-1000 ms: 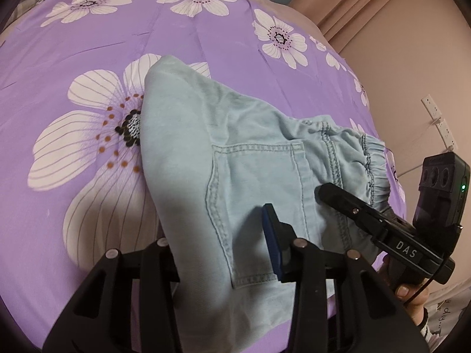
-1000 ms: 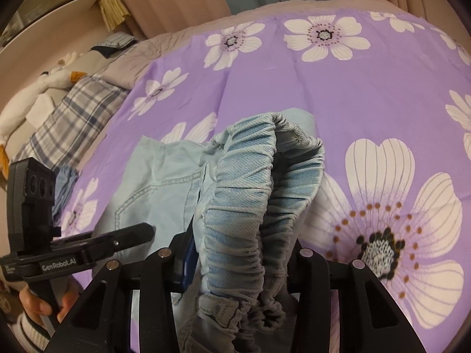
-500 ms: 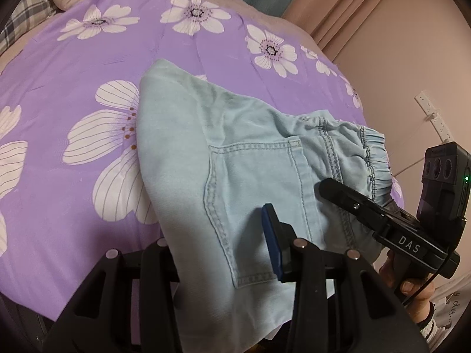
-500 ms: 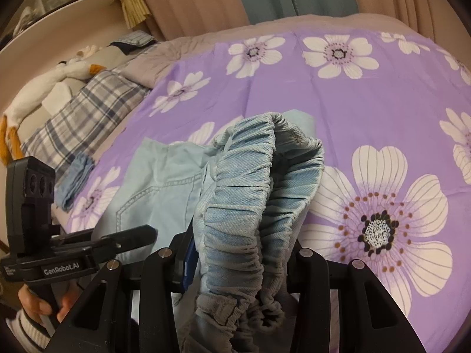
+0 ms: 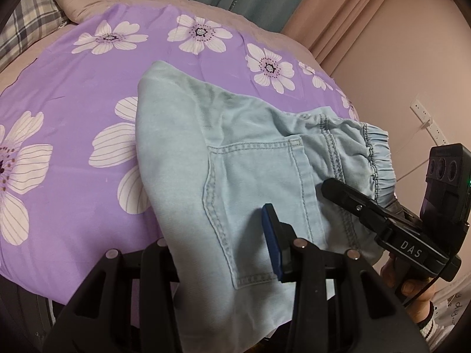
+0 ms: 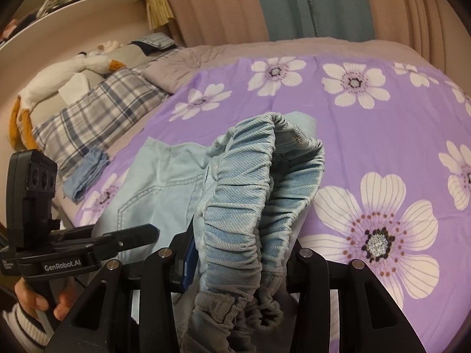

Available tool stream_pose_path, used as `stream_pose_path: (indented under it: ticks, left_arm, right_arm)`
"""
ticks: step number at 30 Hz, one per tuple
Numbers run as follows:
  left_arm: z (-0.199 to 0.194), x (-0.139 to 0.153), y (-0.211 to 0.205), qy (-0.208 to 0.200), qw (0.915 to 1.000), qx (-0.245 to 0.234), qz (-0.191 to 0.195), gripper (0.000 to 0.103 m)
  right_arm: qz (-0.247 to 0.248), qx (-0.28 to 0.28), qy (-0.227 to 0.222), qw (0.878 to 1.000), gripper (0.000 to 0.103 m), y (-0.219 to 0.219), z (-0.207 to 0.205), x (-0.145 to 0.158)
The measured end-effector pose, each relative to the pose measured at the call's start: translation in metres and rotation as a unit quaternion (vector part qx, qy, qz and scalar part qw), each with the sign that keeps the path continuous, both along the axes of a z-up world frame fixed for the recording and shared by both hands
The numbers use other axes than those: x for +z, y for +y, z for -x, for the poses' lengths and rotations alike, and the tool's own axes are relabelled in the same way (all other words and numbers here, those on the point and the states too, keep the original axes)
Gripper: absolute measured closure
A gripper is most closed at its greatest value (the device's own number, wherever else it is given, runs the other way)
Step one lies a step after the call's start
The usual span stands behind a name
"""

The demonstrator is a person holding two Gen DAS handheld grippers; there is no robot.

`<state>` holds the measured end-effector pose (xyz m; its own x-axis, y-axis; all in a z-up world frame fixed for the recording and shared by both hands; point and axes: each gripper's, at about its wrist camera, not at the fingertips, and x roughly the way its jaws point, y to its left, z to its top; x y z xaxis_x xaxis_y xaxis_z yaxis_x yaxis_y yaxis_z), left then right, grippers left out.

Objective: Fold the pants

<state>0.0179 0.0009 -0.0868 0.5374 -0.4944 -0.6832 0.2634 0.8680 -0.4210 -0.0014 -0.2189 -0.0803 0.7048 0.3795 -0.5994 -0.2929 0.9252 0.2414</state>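
Note:
The light blue denim pants (image 5: 235,158) hang between my two grippers, lifted over the purple flowered bedsheet (image 5: 73,135), back pocket facing the left wrist camera. My left gripper (image 5: 217,235) is shut on the pants' hip fabric below the pocket; one finger is hidden under the cloth. My right gripper (image 6: 235,253) is shut on the gathered elastic waistband (image 6: 250,194), which bunches up between its fingers. The right gripper also shows in the left wrist view (image 5: 382,220), and the left gripper in the right wrist view (image 6: 97,241).
A plaid pillow (image 6: 97,108) and a plush goose (image 6: 59,79) lie at the head of the bed. A small folded blue cloth (image 6: 85,173) lies at the sheet's left edge. Curtains (image 6: 294,3) hang behind. A wall with a power strip (image 5: 426,117) stands to the right.
Both grippers have risen and pulled back toward the bed's near edge with the pants, so more of the bed and room shows. Both grips are unchanged.

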Motion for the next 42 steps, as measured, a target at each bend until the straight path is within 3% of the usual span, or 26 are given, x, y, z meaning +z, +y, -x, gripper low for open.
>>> stream_pose_path:
  ticks: [22,42]
  left_arm:
    - [0.006,0.027,0.006,-0.033,0.9994,0.005,-0.001,0.064]
    - [0.001,0.052,0.016,-0.05,0.998,0.035,-0.02,0.064]
  right_arm:
    - [0.031,0.012,-0.05,0.998,0.058,0.009,0.011,0.021]
    - [0.011,0.047,-0.073,0.996,0.058,0.017,-0.005,0.037]
